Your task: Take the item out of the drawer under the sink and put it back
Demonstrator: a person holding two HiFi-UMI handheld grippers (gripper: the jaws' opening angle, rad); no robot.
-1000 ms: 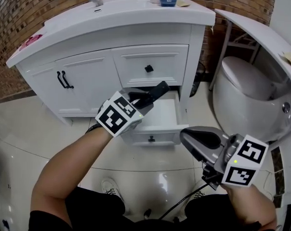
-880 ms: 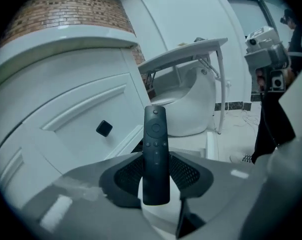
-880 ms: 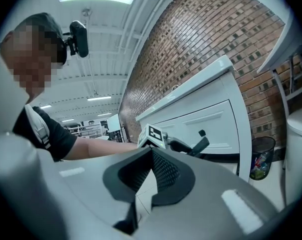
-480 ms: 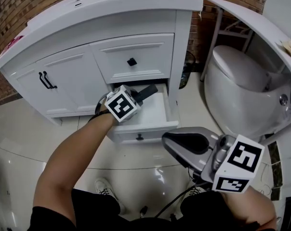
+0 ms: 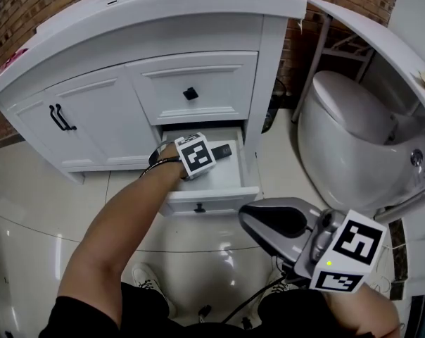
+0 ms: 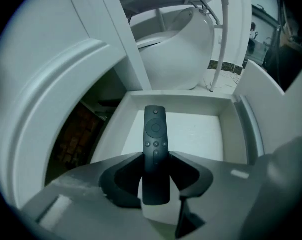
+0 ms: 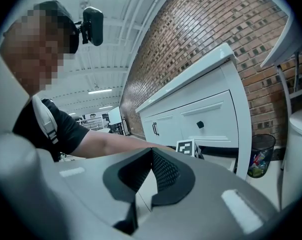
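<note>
Left gripper view: remote held between left gripper fingers, open drawer just beneath them
To be laid flat on the drawer floor before release; right gripper fingers closed, empty

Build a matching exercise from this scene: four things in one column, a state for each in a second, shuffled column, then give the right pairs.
Things
1. remote control
2. lower drawer
3. upper drawer
4. right hand-held gripper

States
A. pushed shut
B. jaws together, nothing between them
C. pulled open
D. clamped in the left hand-held gripper

Pairs: 1-D, 2-C, 3-A, 4-B
</note>
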